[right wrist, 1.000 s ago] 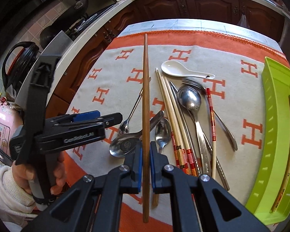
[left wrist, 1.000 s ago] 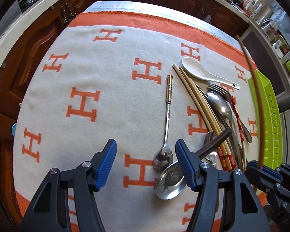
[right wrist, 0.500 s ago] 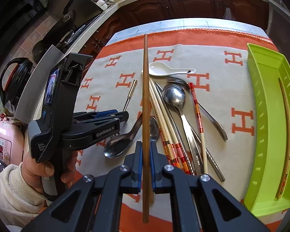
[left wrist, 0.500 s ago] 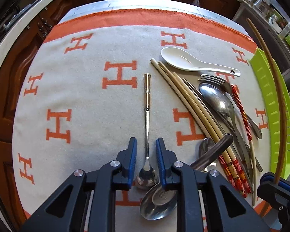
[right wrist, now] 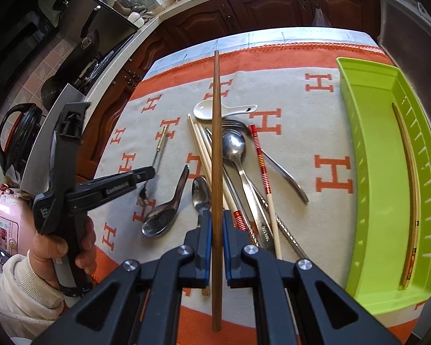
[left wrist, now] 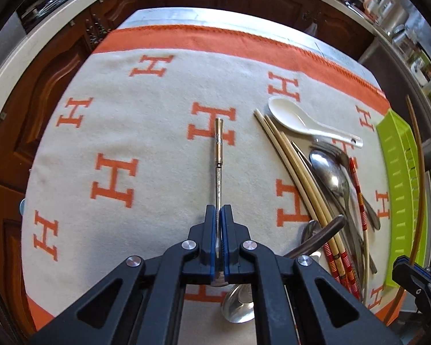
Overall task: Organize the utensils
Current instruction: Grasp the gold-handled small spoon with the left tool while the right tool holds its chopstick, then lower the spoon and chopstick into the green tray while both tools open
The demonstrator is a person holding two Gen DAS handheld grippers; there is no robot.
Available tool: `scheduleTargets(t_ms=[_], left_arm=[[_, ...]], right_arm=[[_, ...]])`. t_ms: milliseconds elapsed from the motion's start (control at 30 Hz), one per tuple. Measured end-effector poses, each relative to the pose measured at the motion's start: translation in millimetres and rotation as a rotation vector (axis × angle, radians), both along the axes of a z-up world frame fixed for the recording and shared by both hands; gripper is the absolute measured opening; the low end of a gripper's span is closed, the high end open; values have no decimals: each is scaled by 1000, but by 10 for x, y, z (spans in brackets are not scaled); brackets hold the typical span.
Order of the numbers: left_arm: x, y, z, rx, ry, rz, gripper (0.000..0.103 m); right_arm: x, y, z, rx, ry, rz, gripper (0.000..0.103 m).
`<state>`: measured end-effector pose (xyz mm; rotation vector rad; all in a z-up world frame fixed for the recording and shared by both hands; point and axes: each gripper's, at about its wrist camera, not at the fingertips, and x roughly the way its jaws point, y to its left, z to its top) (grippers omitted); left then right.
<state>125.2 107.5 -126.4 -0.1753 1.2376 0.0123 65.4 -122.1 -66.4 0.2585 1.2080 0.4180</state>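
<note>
Left wrist view: left gripper [left wrist: 220, 215], jaws just closed, pinches the slim spoon [left wrist: 218, 155] low on its handle for lifting off the counter blanket [left wrist: 146, 115].

Right wrist view: right gripper [right wrist: 214, 221] clamps a dark chopstick [right wrist: 216, 143] mid-shaft, presumably bound for the green tray [right wrist: 373, 149].

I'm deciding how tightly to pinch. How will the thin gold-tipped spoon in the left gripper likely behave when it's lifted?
The gold-tipped spoon looks like polished metal, so probably stiff but slippery. The left gripper, whose jaws have just been closing, pinches it low on the stem near the bowl, so the long handle may swing or pivot. It looks slim, likely light.
</note>
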Motion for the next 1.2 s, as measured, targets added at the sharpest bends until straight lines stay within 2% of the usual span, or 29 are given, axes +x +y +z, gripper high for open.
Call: scheduleTargets(t_ms=[133, 333, 500, 800, 1000, 1200], left_arm=[[-14, 54, 243, -16, -37, 14, 1], [-99, -149, 584, -22, -97, -24, 1], [-164, -388, 614, -18, -95, -64, 1], [-204, -582, 596, -31, -89, -78, 1], [-236, -796, 863, -54, -137, -131, 1], [-193, -1274, 1166, -109, -191, -230, 1]], right_arm=[[13, -65, 18, 14, 3, -9, 6], [31, -175, 78, 28, -10, -12, 6], [31, -293, 118, 37, -17, -22, 6], [-3, -528, 91, 26, -6, -57, 6], [-20, -691, 94, 18, -2, -94, 6], [10, -985, 160, -21, 3, -162, 6]])
